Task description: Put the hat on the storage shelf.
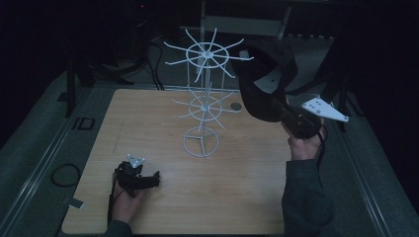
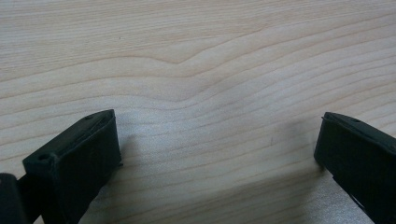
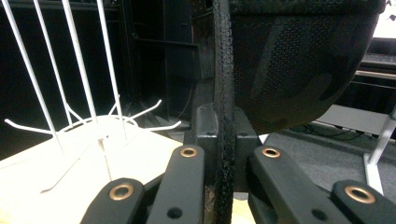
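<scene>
Left tongs (image 1: 154,178) rest low on the pale wooden tabletop (image 1: 237,197) near its front left corner, jaws spread wide apart with bare wood grain between them. Mid-tabletop stands a white wire two-tier rack with radiating hooks (image 1: 203,106). Right tongs (image 1: 276,106), raised beside the rack's upper tier, are clamped on the edge of a black mesh-patterned baseball cap (image 1: 264,74), which hangs in the air well above the tabletop.

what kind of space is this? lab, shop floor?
Probably a lab-style recording setup, not a shop. A lone wooden table stands in dark surroundings, holding a white wire display rack. The right gripper holds a black cap; cables trail behind.
</scene>
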`<move>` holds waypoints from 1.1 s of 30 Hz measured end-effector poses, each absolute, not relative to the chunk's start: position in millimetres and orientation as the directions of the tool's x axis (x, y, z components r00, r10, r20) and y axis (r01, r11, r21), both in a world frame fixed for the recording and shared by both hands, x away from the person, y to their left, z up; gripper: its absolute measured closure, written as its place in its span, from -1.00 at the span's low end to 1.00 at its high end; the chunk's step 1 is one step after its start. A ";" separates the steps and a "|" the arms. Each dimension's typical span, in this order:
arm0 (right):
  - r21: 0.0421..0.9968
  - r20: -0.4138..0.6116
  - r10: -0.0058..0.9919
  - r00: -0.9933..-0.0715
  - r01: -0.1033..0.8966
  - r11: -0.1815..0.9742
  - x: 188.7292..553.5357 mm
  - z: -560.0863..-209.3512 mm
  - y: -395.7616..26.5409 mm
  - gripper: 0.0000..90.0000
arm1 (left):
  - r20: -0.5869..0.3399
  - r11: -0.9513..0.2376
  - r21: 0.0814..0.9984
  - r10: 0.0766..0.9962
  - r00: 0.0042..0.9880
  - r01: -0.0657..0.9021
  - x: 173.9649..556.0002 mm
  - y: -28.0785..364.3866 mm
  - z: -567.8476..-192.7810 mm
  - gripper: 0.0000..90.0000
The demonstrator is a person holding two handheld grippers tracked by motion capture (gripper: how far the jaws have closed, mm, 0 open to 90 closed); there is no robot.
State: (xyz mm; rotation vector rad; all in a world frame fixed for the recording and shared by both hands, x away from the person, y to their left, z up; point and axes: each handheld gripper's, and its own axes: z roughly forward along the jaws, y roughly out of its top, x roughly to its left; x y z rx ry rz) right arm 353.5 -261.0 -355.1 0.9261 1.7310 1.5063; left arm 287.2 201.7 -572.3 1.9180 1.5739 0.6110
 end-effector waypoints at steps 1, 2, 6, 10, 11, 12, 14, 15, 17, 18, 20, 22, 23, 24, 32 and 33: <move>0.992 -0.026 0.844 -0.535 0.089 0.088 353.6 -354.6 -261.0 0.92 | -0.012 -0.138 0.685 0.980 0.200 0.715 287.2 201.7 -572.3 -1.00; 0.992 -0.026 0.845 -0.535 0.088 0.086 353.6 -354.1 -260.8 0.92 | -0.012 -0.137 0.686 0.980 0.199 0.715 287.2 201.6 -572.3 -1.00; 0.993 -0.029 0.844 -0.535 0.079 0.085 353.8 -353.4 -260.6 0.92 | -0.012 -0.137 0.686 0.980 0.200 0.715 287.2 201.6 -572.3 -1.00; 0.994 -0.029 0.844 -0.536 0.073 0.080 353.1 -352.7 -259.8 0.92 | -0.012 -0.137 0.686 0.980 0.200 0.715 287.2 201.6 -572.3 -1.00; 0.994 -0.031 0.843 -0.537 0.070 0.081 352.9 -352.5 -259.7 0.92 | -0.012 -0.138 0.685 0.980 0.200 0.715 287.2 201.7 -572.3 -1.00; 0.994 -0.033 0.842 -0.538 0.067 0.082 352.7 -352.3 -259.7 0.92 | -0.012 -0.137 0.686 0.980 0.199 0.715 287.2 201.6 -572.3 -1.00; 0.995 -0.031 0.843 -0.538 0.064 0.078 352.1 -351.6 -259.6 0.92 | -0.012 -0.138 0.685 0.980 0.200 0.715 287.2 201.7 -572.3 -1.00; 0.995 -0.031 0.842 -0.538 0.063 0.076 351.9 -351.5 -259.6 0.92 | -0.012 -0.138 0.685 0.980 0.200 0.715 287.2 201.7 -572.3 -1.00; 0.995 -0.032 0.842 -0.539 0.060 0.076 351.5 -351.3 -259.6 0.92 | -0.012 -0.137 0.685 0.980 0.200 0.715 287.2 201.7 -572.3 -1.00; 0.995 -0.032 0.842 -0.539 0.059 0.076 351.3 -351.4 -259.6 0.92 | -0.012 -0.137 0.685 0.980 0.200 0.715 287.2 201.7 -572.3 -1.00; 0.995 -0.031 0.842 -0.539 0.059 0.075 351.1 -351.5 -259.4 0.92 | -0.012 -0.138 0.685 0.980 0.200 0.715 287.2 201.7 -572.3 -1.00; 0.996 -0.031 0.842 -0.539 0.058 0.074 351.2 -351.7 -259.3 0.92 | -0.012 -0.138 0.685 0.980 0.200 0.715 287.2 201.7 -572.3 -1.00; 0.996 -0.031 0.842 -0.538 0.057 0.073 351.2 -351.7 -259.3 0.92 | -0.012 -0.138 0.685 0.980 0.200 0.715 287.2 201.7 -572.3 -1.00; 0.996 -0.031 0.843 -0.537 0.056 0.072 351.1 -351.5 -259.5 0.92 | -0.012 -0.137 0.686 0.980 0.199 0.715 287.2 201.6 -572.3 -1.00; 0.997 -0.027 0.847 -0.530 0.046 0.061 349.9 -348.9 -260.5 0.92 | -0.012 -0.137 0.686 0.980 0.200 0.715 287.2 201.6 -572.3 -1.00; 0.997 -0.027 0.847 -0.531 0.046 0.061 349.9 -348.6 -260.8 0.92 | -0.012 -0.138 0.685 0.980 0.200 0.715 287.2 201.7 -572.3 -1.00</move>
